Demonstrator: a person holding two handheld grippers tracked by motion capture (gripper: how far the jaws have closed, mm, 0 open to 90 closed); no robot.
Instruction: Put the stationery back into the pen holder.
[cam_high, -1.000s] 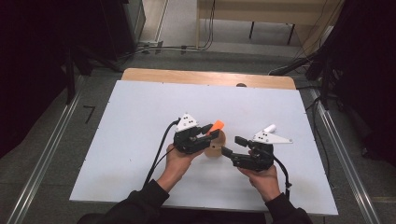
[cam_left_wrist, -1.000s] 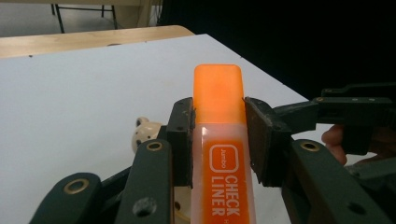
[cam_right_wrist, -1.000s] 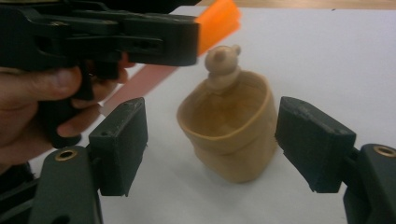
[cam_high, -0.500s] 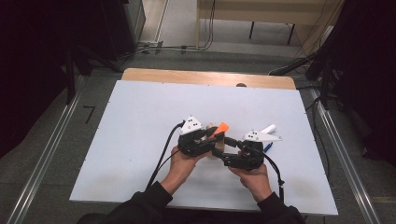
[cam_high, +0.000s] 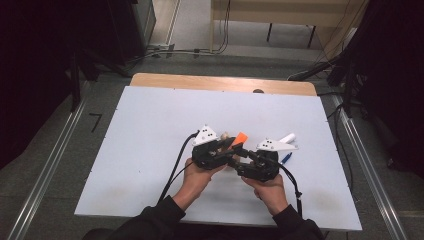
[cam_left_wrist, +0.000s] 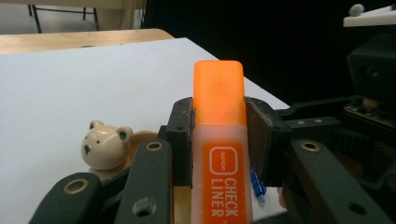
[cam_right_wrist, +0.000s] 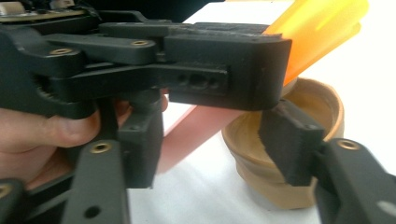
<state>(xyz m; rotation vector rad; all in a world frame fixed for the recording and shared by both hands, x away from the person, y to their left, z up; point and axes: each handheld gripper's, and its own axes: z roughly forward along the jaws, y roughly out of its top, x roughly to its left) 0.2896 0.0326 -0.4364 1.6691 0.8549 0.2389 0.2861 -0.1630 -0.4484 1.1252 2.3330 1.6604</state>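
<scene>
Left gripper view: hand-held gripper (cam_left_wrist: 219, 140) around highlighter (cam_left_wrist: 220, 135)

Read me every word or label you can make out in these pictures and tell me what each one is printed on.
"Jumbo": small white word in a rounded box on the orange highlighter held in the left gripper.
"CHECK LINER": large white letters running along the same highlighter.
No other text can be read.

- A white table top (cam_high: 150, 150) with a wooden strip (cam_high: 220, 82) along its far edge.
- Grey floor (cam_high: 55, 150), cables (cam_high: 165, 52) trailing across it.
- A pale wooden bench (cam_high: 280, 10) behind; dark surroundings on 2 sides.
</scene>
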